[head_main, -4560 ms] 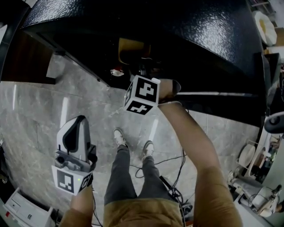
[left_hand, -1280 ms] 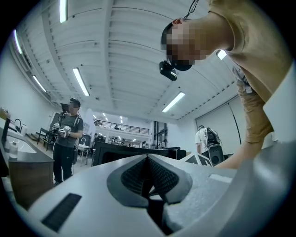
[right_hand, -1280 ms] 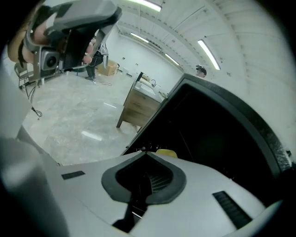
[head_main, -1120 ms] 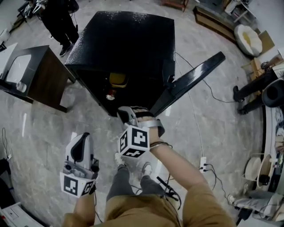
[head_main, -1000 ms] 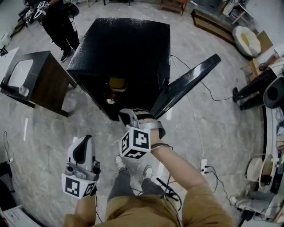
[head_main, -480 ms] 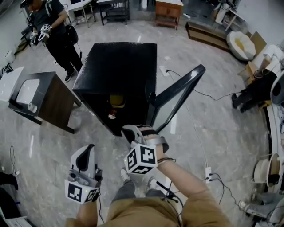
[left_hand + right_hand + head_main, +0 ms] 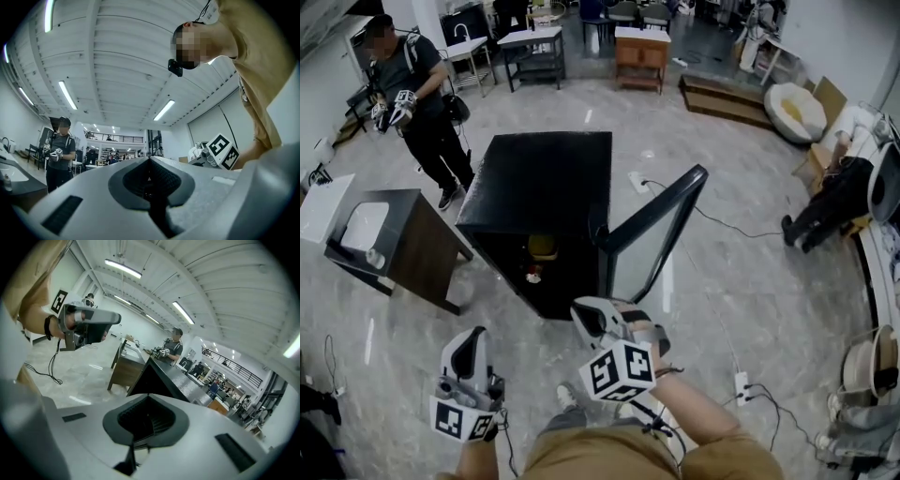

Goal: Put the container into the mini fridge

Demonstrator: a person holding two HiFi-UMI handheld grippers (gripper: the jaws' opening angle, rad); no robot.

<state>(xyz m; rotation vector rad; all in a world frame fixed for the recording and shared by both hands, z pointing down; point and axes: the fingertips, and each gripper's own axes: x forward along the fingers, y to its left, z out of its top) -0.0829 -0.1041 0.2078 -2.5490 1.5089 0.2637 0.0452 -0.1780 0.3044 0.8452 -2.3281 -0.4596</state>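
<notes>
- We look down on a wide workshop hall with a grey marbled floor [image 7: 750,281], with tables and a wooden cabinet [image 7: 639,49] along the far side, beyond the mini fridge [image 7: 546,178]
- The mini fridge is a black box standing on the floor, and its door [image 7: 652,234] is swung wide open on its right side
- The container [image 7: 543,246], yellow, sits inside the mini fridge, high in the open compartment; lower in the same opening lies a small red and white thing [image 7: 532,275] that we cannot make out
- Our right gripper [image 7: 586,314] is in front of the mini fridge, near the foot of its door and apart from it; its jaws are pressed together with nothing between them
- Our left gripper [image 7: 469,339] hangs in front of the mini fridge and to its left, well apart from it; its jaws meet too and hold nothing
- A dark wooden side table [image 7: 412,248] with a white basin [image 7: 364,225] on top stands just left of the mini fridge
- A person in dark clothes [image 7: 422,103] stands behind the mini fridge, to its left
- A power strip [image 7: 741,384] lies on the floor right of the mini fridge and nearer us, and a white beanbag [image 7: 795,105] sits far off behind it to the right
</notes>
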